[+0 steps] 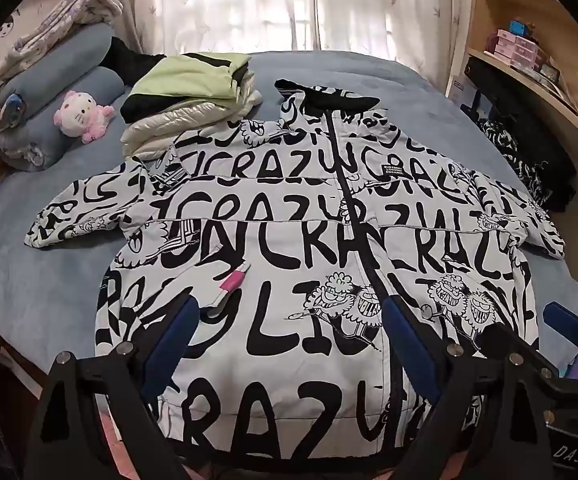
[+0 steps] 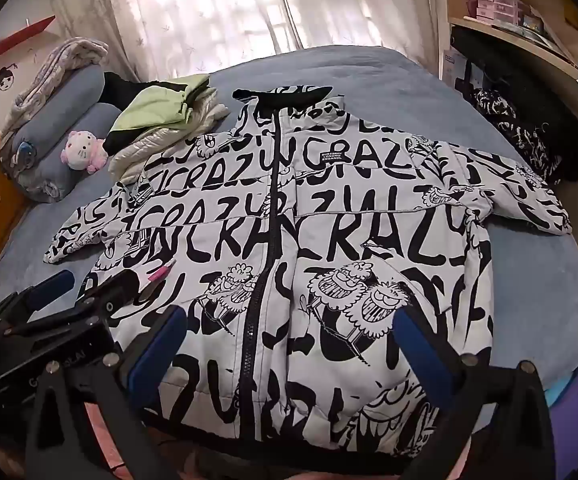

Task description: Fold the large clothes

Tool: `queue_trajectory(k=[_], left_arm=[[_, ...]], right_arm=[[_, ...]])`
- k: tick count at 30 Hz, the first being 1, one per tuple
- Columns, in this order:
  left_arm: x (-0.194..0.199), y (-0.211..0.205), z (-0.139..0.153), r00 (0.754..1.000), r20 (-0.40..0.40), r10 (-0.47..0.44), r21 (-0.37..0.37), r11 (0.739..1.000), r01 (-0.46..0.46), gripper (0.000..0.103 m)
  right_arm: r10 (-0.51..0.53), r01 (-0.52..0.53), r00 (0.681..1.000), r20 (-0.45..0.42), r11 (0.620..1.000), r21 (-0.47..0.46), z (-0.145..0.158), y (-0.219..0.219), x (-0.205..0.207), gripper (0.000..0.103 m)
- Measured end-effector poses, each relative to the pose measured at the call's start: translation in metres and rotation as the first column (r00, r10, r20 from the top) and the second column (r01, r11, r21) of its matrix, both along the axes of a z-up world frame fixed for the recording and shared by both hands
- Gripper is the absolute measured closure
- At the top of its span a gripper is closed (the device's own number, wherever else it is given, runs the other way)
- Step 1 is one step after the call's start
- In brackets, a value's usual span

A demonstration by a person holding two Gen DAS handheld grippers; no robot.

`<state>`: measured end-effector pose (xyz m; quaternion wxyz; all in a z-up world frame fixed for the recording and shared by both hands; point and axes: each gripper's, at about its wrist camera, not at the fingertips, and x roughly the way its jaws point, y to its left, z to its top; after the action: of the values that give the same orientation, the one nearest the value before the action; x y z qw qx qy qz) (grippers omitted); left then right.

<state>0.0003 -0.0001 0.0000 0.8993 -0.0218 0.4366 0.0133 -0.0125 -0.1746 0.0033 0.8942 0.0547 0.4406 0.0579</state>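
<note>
Left wrist view first, and the blue bed (image 1: pixel 49 280) fills the frame, with sheer curtains (image 1: pixel 229 4) glowing at twelve o'clock. Spread flat across the bed, front up and zipped, is the white jacket (image 1: pixel 289 216) covered in black lettering, collar toward twelve, hem toward six, sleeves flung out to nine and three. At three o'clock, wooden shelves (image 1: pixel 529 52) carry a row of pink boxes (image 1: pixel 515 46); what is inside them I cannot tell. At ten o'clock there's a stack of folded clothes (image 1: pixel 193 100), pale green on top, its near edge touching the jacket's shoulder. Further toward nine, rolled blue bedding (image 1: pixel 61 92), and just beside it a pink-and-white plush toy (image 1: pixel 83 114). A small pink tag (image 1: pixel 235 278) sits on the jacket's front, near centre.

Now the tools. The left gripper (image 1: pixel 289 316) hangs over the jacket's lower front, blue fingers (image 1: pixel 181 320) spread wide, holding nothing. Over in the right wrist view, the right gripper (image 2: pixel 289 324) is the same story: fingers (image 2: pixel 417 332) wide apart above the hem area, nothing between them, the zip running up at twelve. The left gripper shows there at eight o'clock, just beside the jacket's side edge.
</note>
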Motion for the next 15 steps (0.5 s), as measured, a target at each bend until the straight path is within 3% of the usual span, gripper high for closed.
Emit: queue_trajectory(k=[15], left_arm=[[-0.0016, 0.0046, 0.0021, 1.000, -0.021, 0.013, 0.016, 1.000, -0.012, 0.011]], right_arm=[[0.002, -0.002, 1.000, 0.000, 1.000, 0.006, -0.0036, 0.0029, -0.0006, 0.000]])
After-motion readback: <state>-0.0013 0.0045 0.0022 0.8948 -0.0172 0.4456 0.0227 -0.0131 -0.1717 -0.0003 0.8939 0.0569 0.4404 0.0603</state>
